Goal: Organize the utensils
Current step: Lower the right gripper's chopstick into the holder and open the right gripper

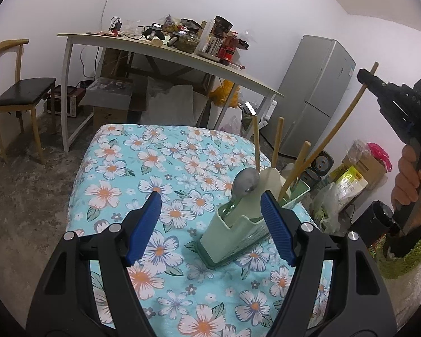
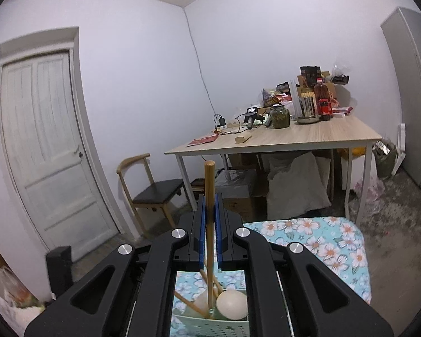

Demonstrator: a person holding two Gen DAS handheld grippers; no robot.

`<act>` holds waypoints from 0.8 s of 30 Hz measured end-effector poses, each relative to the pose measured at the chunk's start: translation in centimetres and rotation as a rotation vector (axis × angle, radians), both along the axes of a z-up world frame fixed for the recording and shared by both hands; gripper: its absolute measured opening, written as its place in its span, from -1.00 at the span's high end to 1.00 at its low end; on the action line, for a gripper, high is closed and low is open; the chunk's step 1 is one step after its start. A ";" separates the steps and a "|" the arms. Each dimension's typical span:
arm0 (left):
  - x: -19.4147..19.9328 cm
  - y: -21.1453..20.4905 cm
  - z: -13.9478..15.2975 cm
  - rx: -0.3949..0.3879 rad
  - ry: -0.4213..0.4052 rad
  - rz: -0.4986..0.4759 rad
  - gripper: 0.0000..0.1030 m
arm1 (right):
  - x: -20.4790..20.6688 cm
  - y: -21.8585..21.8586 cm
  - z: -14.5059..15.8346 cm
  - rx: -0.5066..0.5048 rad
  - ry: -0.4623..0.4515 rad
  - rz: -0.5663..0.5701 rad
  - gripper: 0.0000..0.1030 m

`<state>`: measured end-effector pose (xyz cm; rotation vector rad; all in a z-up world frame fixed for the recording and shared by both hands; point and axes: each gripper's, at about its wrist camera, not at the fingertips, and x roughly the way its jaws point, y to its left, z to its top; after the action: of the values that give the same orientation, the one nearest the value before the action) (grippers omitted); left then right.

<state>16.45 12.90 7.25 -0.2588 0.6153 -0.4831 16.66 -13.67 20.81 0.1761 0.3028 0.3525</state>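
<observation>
1. Your left tongs [image 1: 210, 224] are spread wide with nothing between the blue pads [image 1: 144, 226]. They hover low over the floral cloth [image 1: 143, 168] that covers the near table.
2. The pale green utensil holder [image 1: 233, 233] stands upright on that cloth, near its right edge and just inside the right pad of the left tongs.
3. Contents of the holder: a grey spoon [image 1: 245, 184] and a cream spoon [image 1: 268, 185], bowls up, plus several wooden chopsticks [image 1: 278, 141] leaning at different angles.
4. Your right tongs [image 2: 210, 216] are clamped on one wooden chopstick [image 2: 209, 224]. In the left wrist view this is the long chopstick slanting up to the right from the holder.
5. Right wrist view: the gripped chopstick runs almost vertically between the pads, its top end standing above them. Its lower end sits down among the other utensils in the holder [image 2: 210, 324].
6. Your right hand [image 1: 412, 177] shows at the right edge of the left wrist view, wrapped round the tool handle.
7. Far side of the room: a wooden table [image 2: 294, 137] loaded with jars and boxes, a chair [image 2: 151, 191], a white door [image 2: 45, 146], a grey fridge [image 1: 317, 95].
</observation>
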 end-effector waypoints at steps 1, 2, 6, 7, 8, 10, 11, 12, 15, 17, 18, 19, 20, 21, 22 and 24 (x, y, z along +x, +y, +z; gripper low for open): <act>0.0 0.0 0.0 0.000 0.000 0.000 -0.35 | 0.2 0.4 -0.1 -0.023 -0.004 -0.001 0.88; 0.0 0.0 0.0 0.001 -0.001 -0.001 -0.35 | 0.3 0.7 -0.2 -0.040 -0.006 0.001 0.88; 0.0 0.1 0.0 0.001 -0.001 -0.002 -0.35 | 0.9 2.4 -1.0 -0.112 -0.002 0.028 0.88; 0.0 0.1 0.0 0.001 -0.002 -0.002 -0.35 | 1.0 3.0 -1.4 -0.141 0.001 0.039 0.88; 0.0 0.0 0.0 0.001 -0.002 -0.001 -0.35 | 1.1 3.5 -1.7 -0.163 0.004 0.046 0.88; 0.1 0.1 0.0 0.001 -0.002 -0.001 -0.35 | 1.2 4.4 -2.5 -0.205 0.014 0.063 0.88; 0.1 0.1 0.0 0.001 -0.003 -0.002 -0.35 | 1.2 4.8 -2.8 -0.225 0.020 0.069 0.88; 0.0 0.1 0.0 0.001 -0.003 -0.002 -0.35 | 1.2 5.1 -3.2 -0.241 0.027 0.072 0.88; 0.0 -0.1 0.0 0.003 -0.005 -0.006 -0.35 | 1.5 5.8 -4.4 -0.271 0.075 0.101 0.88; -0.1 -0.2 0.0 0.002 -0.004 -0.008 -0.35 | 1.8 5.8 -5.0 -0.275 0.107 0.113 0.83; -0.1 -0.2 0.0 0.002 -0.005 -0.010 -0.35 | 2.0 5.8 -5.2 -0.273 0.124 0.114 0.79; -0.2 -0.3 0.1 0.002 -0.005 -0.010 -0.35 | 2.1 5.6 -5.4 -0.265 0.136 0.111 0.61; -0.3 -0.4 0.1 0.003 -0.005 -0.011 -0.35 | 2.0 5.4 -5.4 -0.252 0.140 0.110 0.39; -0.4 -0.4 0.1 0.003 -0.005 -0.012 -0.35 | 1.8 5.0 -5.3 -0.231 0.139 0.111 0.31; -0.4 -0.5 0.1 0.003 -0.006 -0.013 -0.35 | 1.8 4.8 -5.2 -0.219 0.138 0.111 0.24; -0.5 -0.5 0.2 0.005 -0.008 -0.014 -0.35 | 1.4 4.0 -5.0 -0.184 0.136 0.106 0.17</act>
<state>15.93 12.39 7.41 -0.2481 0.6111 -0.4958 18.07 -9.68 15.84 0.0029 0.4776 0.4161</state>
